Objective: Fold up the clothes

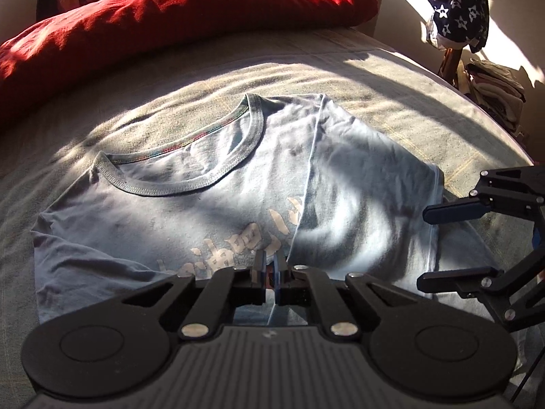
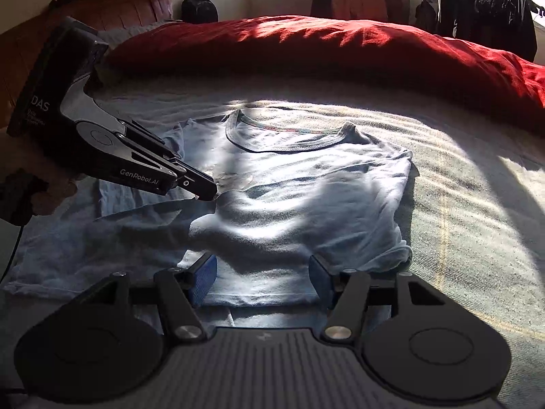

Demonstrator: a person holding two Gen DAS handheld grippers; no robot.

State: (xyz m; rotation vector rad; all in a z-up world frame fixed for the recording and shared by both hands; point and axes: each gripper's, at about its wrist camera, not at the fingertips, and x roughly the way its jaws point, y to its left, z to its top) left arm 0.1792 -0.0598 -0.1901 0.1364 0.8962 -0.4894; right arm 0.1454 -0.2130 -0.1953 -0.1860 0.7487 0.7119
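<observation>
Left gripper [image 1: 269,272] pinching T-shirt [image 1: 211,204] fold

Both wrist views low over T-shirt [image 1: 211,204]

My left claw [image 2: 207,191]: matte black linkage arms, silver pivot screws, white lettering "GenRobot.AI" on the side plate and "DAS" on the dark body. My right claw [image 2: 262,279]: same black arms, ribbed grey housing, two round black discs, blue textured pads [image 2: 204,277]. A thin black cable [image 2: 12,255] trails from the left unit.
</observation>
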